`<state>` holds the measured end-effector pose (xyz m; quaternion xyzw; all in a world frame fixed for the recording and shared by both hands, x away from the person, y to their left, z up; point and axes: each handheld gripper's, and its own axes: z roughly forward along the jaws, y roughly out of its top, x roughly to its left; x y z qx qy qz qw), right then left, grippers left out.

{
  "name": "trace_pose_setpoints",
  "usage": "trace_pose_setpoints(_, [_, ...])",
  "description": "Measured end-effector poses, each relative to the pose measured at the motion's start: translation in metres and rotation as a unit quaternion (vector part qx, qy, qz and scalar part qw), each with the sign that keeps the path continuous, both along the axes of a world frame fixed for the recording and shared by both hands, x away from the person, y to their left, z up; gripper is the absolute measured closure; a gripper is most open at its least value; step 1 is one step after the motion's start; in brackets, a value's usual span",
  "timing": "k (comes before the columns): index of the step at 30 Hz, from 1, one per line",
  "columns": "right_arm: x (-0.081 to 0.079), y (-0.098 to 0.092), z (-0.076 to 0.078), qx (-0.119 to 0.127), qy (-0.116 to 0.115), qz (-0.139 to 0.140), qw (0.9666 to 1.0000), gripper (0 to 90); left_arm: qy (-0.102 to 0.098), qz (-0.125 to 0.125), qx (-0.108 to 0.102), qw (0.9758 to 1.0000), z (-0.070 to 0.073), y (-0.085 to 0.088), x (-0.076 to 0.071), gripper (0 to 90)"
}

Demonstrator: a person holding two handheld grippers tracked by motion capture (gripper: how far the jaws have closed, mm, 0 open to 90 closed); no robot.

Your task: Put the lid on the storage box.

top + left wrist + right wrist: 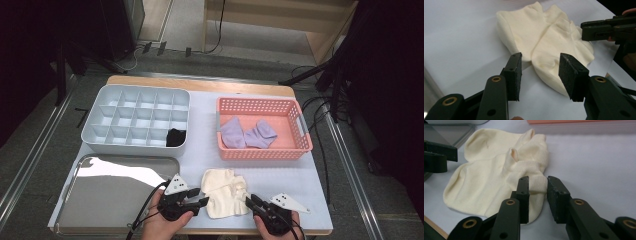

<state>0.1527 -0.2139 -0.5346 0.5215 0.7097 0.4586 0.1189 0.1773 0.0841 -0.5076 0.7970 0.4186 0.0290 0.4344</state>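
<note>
Here right tongs [537, 187] pinch cream socks [496, 177] cuff (high view hides it) — left tongs [540, 72] open.

Cream socks [225, 192], lower centre of the high view

Paired, flat and overlapping on the white table top; ribbed cuffs bunched toward the right, toes rounded at the left.

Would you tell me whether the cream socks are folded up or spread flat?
Spread flat: the cream socks lie overlapping on the table, unrolled.

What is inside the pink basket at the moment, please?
Two lilac socks lie in the pink basket, touching each other. Anything beneath them is covered and cannot be seen.
</note>
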Motion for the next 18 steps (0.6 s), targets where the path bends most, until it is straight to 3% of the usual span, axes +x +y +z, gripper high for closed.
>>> trace_pose_setpoints(3, [-0.001, 0.001, 0.0, -0.003, -0.001, -0.002, 1.0, 80.8, 0.01, -0.004, 0.009, 0.9999, -0.002, -0.003, 0.001, 58.9])
trace_pose_setpoints(7, [-0.002, 0.002, 0.0, -0.006, -0.002, -0.004, 1.0, 83.6, 0.019, -0.02, 0.006, 0.9996, -0.003, -0.004, 0.001, 63.1])
trace_pose_setpoints(9, [-0.002, 0.002, 0.0, -0.006, -0.006, -0.002, 1.0, 84.7, 0.03, -0.036, 0.023, 0.9987, -0.004, -0.007, 0.001, 63.8])
trace_pose_setpoints(12, [-0.003, 0.002, 0.001, -0.005, -0.004, -0.002, 1.0, 85.3, 0.03, -0.031, 0.028, 0.9987, -0.005, -0.009, 0.0, 65.9])
trace_pose_setpoints(15, [-0.003, 0.003, 0.001, -0.005, -0.009, 0.001, 0.9999, 85.7, 0.031, -0.029, 0.035, 0.9985, -0.005, -0.009, 0.001, 73.4])
trace_pose_setpoints(17, [-0.003, 0.004, 0.003, -0.002, -0.013, 0.003, 0.9999, 86.0, 0.029, -0.033, 0.039, 0.9982, -0.004, -0.011, 0.0, 85.6])
trace_pose_setpoints(18, [-0.003, 0.004, 0.003, -0.002, -0.013, 0.003, 0.9999, 86.0, 0.025, -0.032, 0.04, 0.9983, -0.004, -0.011, -0.001, 85.6])
